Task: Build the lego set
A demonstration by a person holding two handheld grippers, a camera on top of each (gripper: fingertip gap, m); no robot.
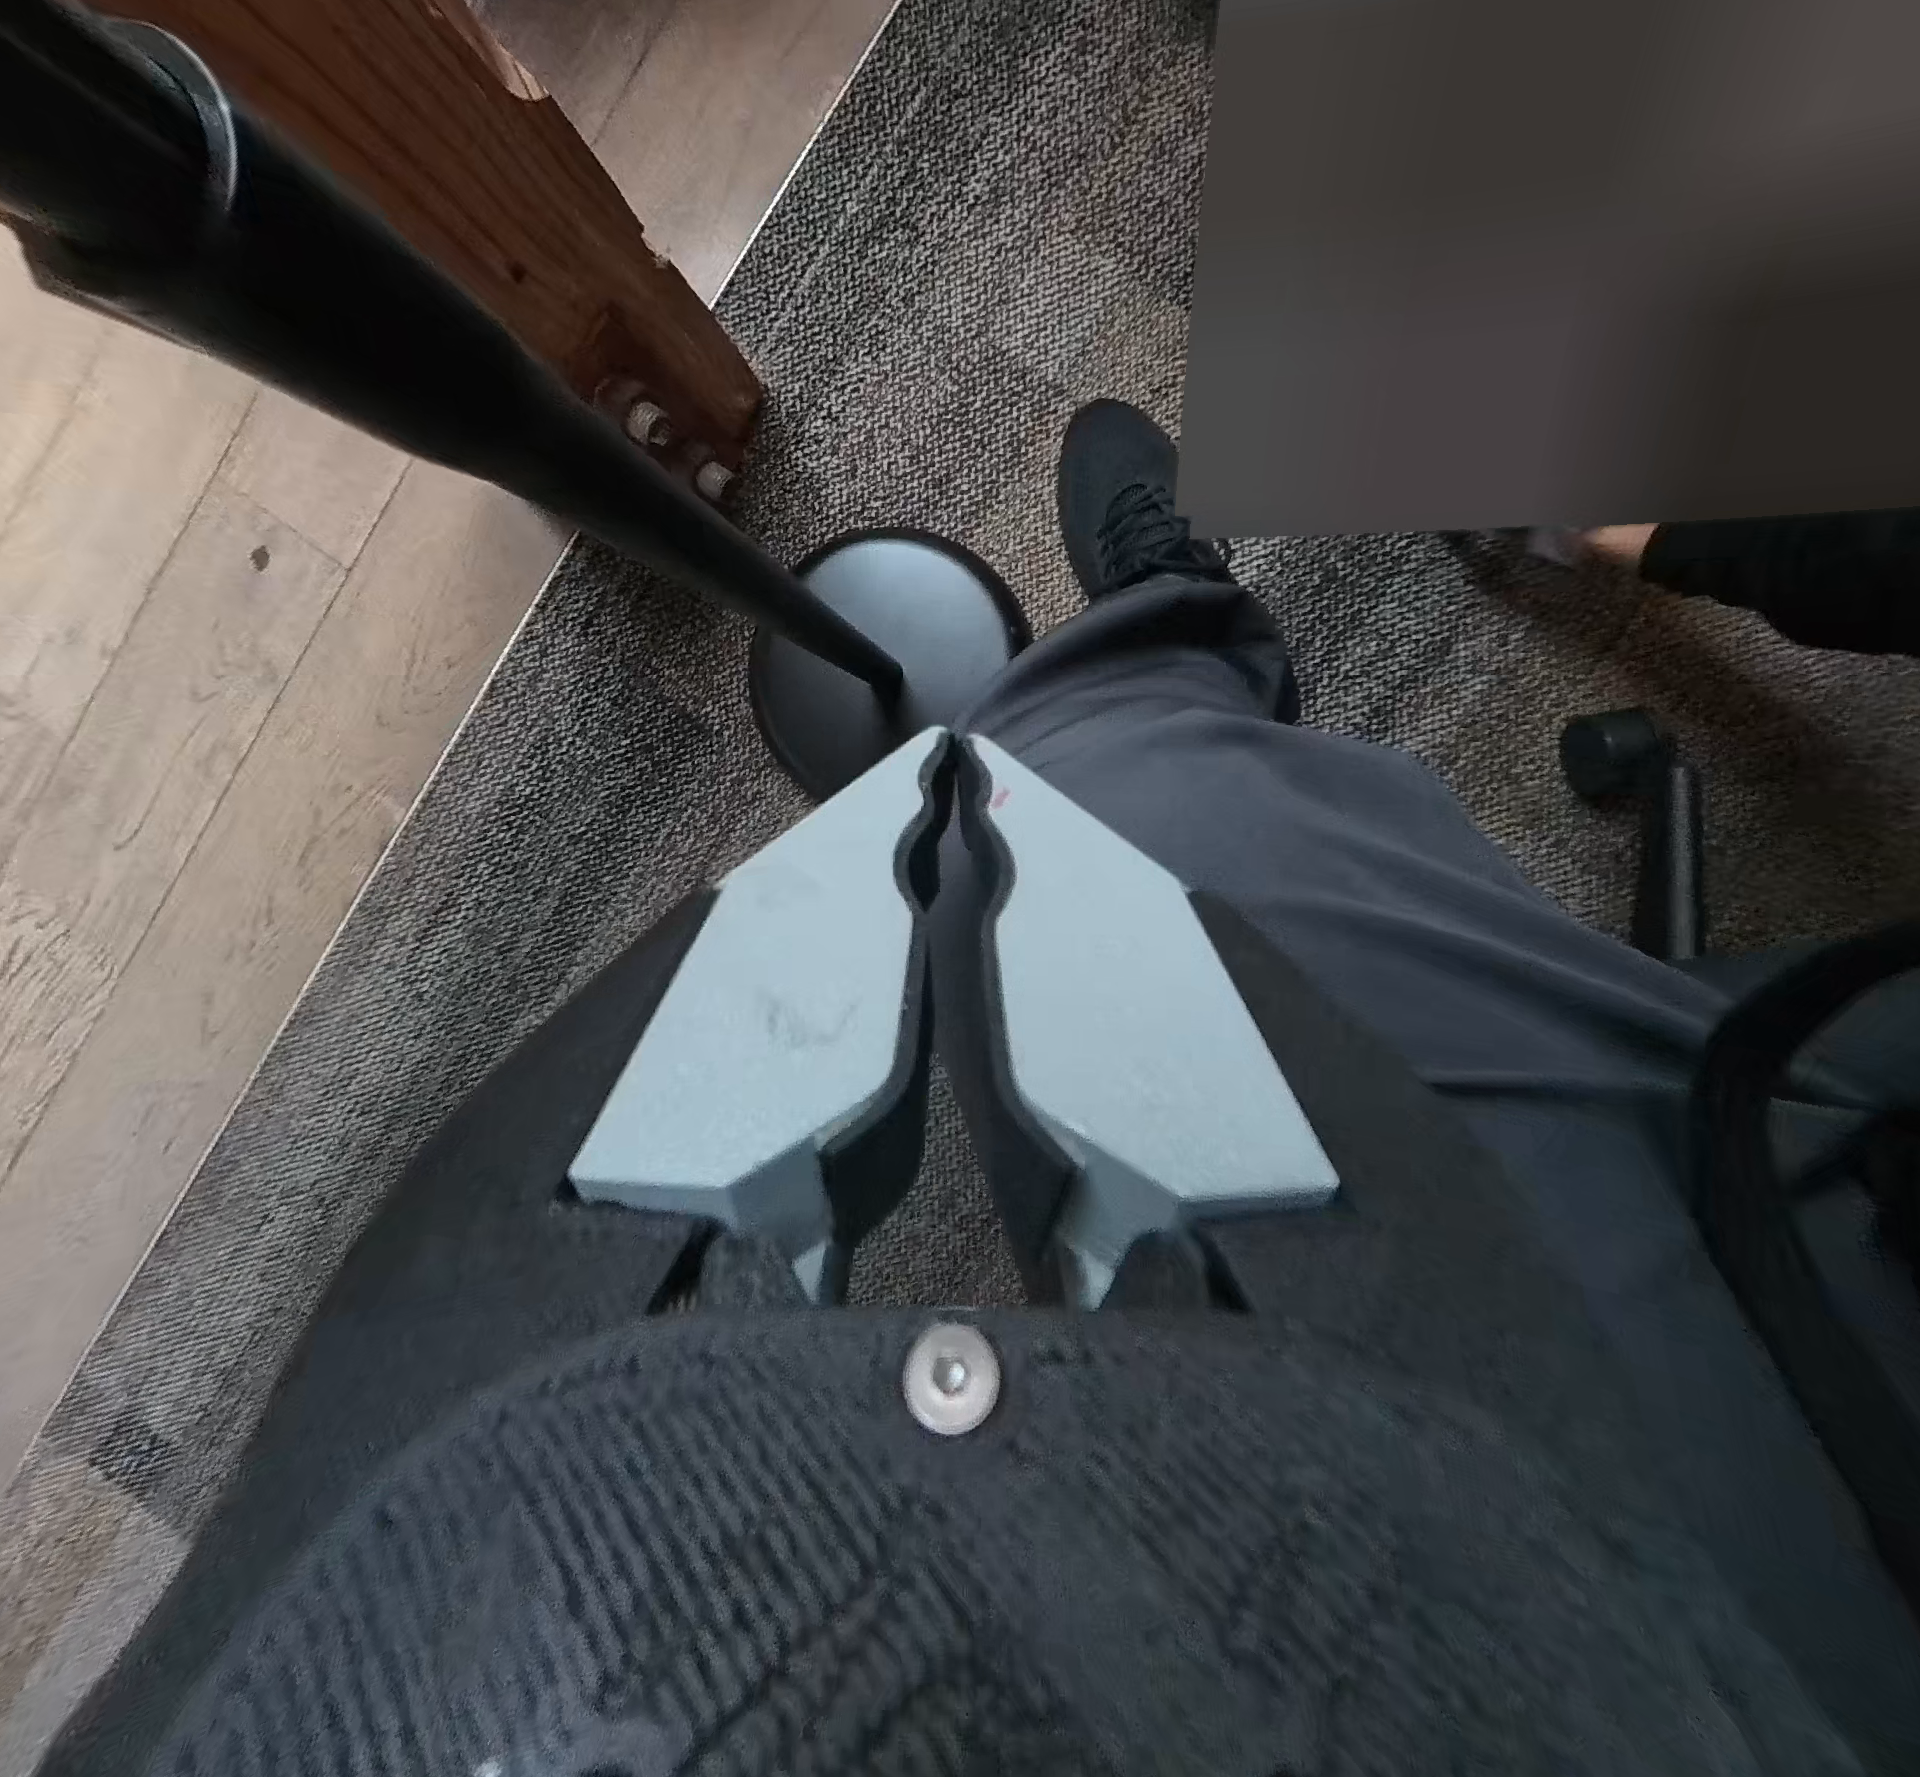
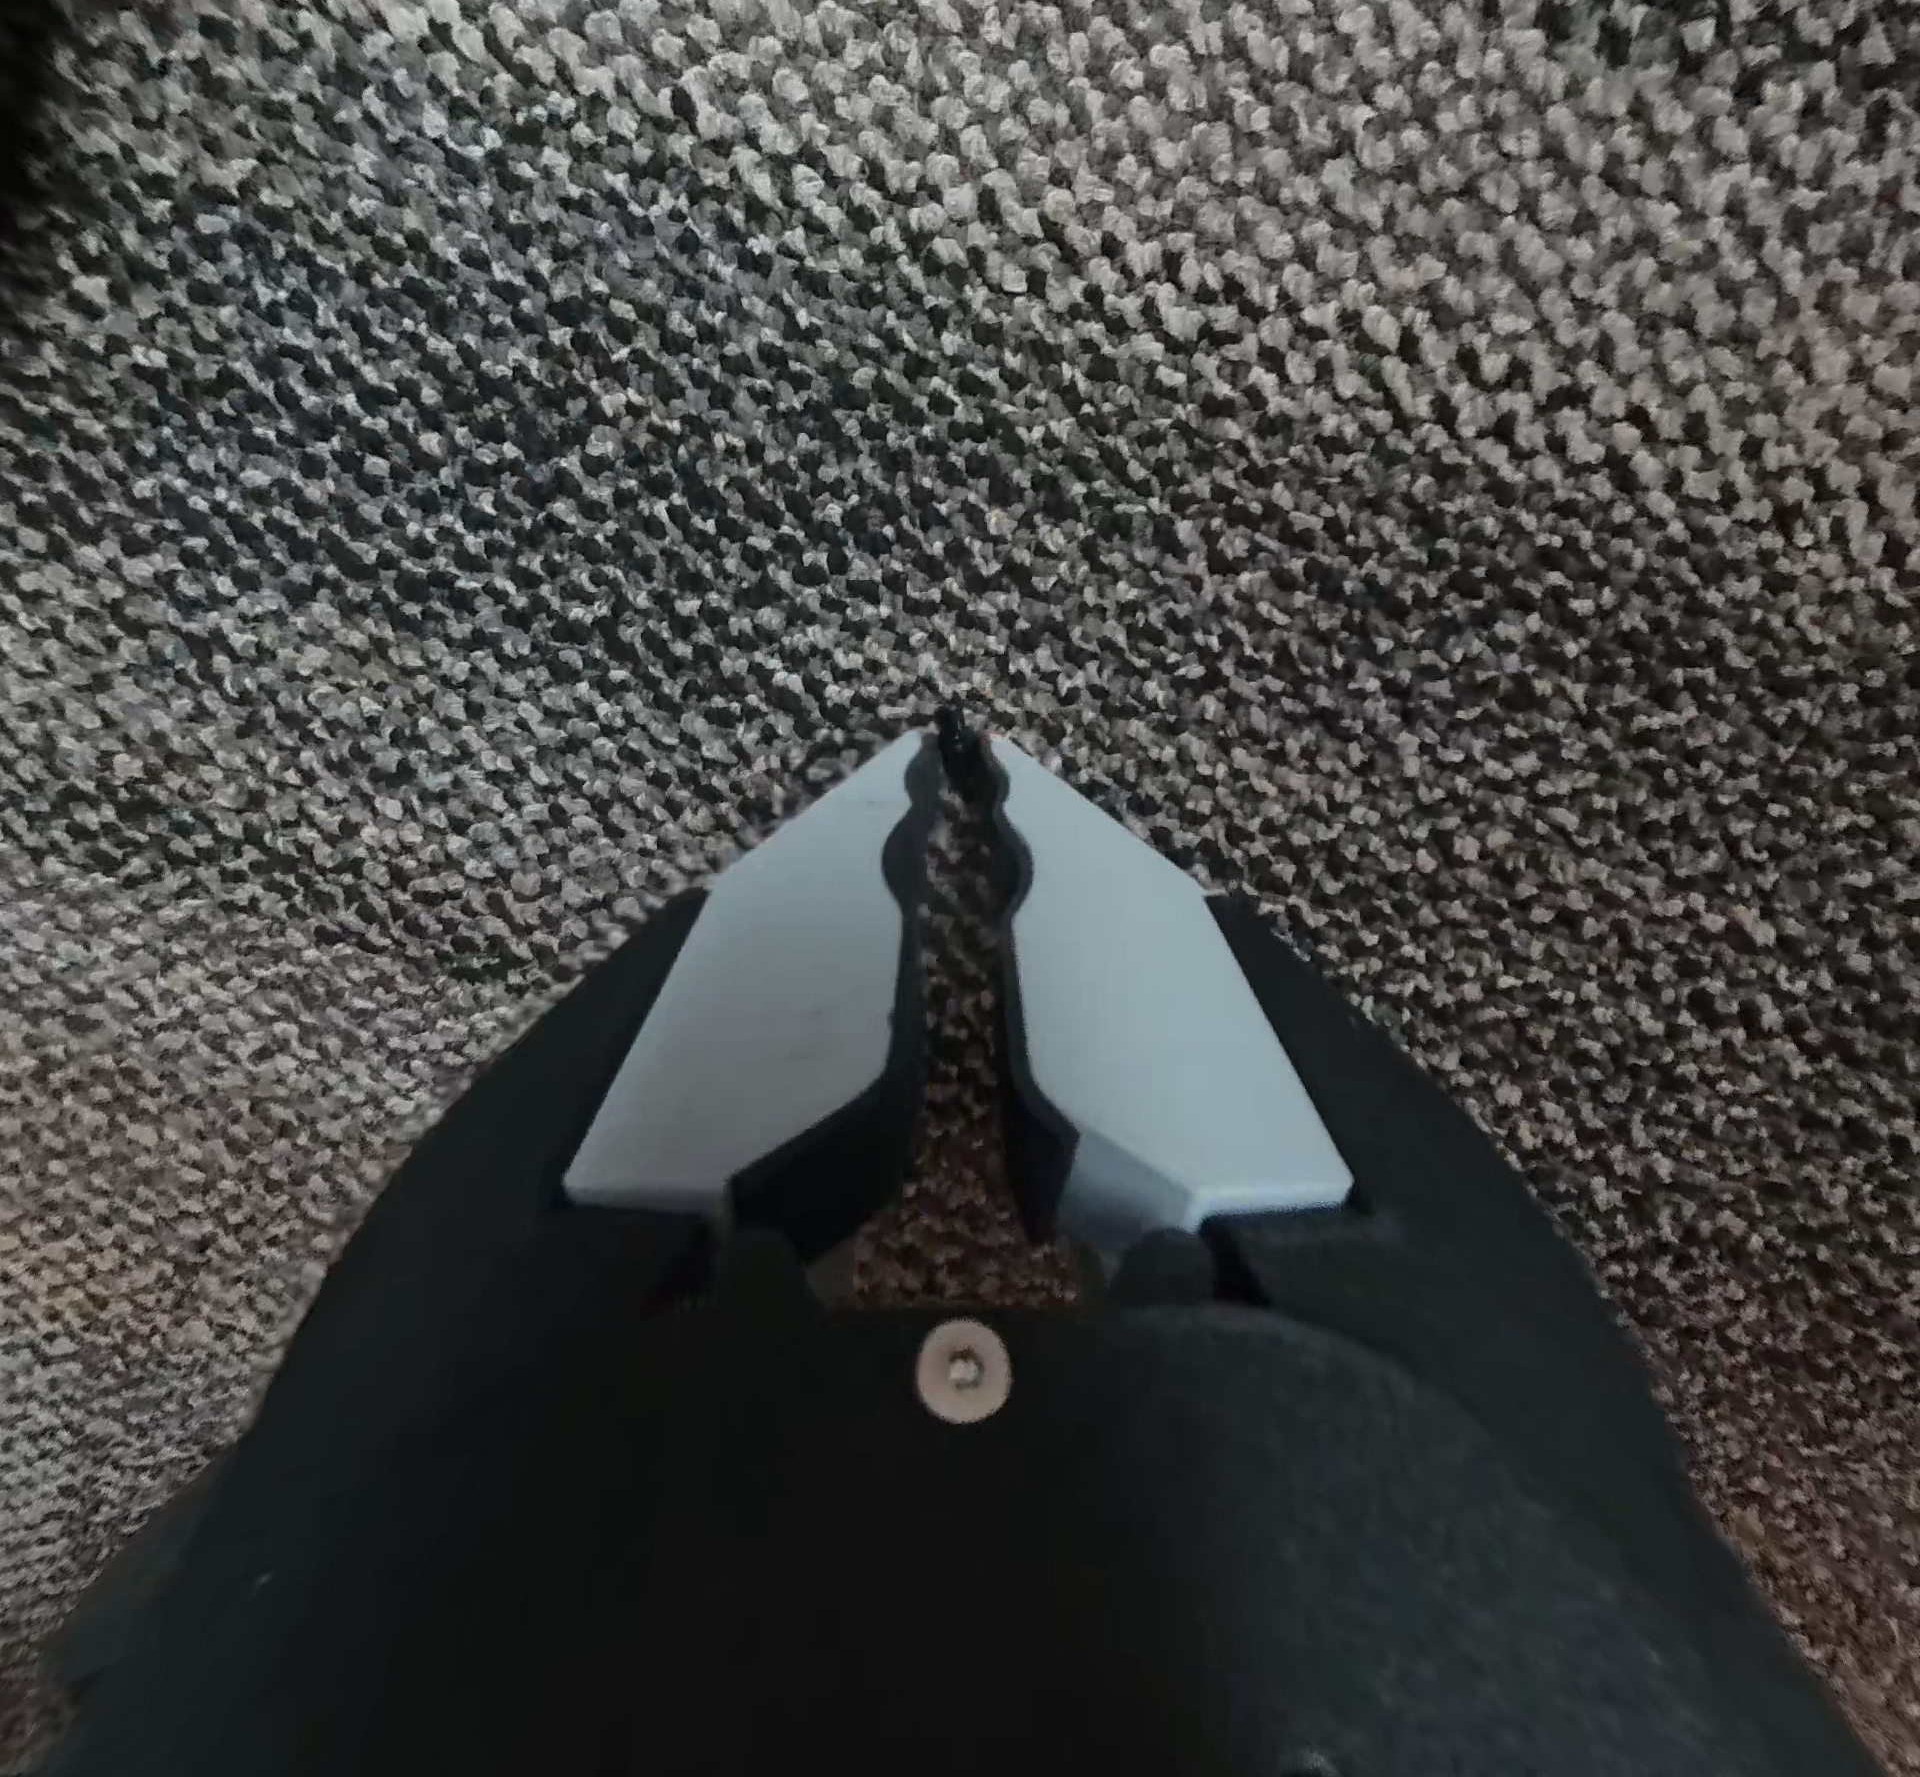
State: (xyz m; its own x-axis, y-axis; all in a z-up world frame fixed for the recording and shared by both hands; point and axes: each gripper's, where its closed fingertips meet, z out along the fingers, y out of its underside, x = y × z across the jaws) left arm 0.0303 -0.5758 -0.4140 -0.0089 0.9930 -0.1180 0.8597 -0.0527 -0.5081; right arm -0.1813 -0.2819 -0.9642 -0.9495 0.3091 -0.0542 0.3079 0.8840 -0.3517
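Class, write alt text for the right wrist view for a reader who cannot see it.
The right gripper points down close to speckled grey carpet, its pale blue fingers nearly closed on a small black piece at the tips. Nothing else is visible.

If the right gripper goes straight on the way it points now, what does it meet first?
Most likely the carpet. The right gripper points down at it from close by, with a small black piece pinched at its tips, so that piece would probably touch first. Nothing else shows in the line; the exact depth is unclear.
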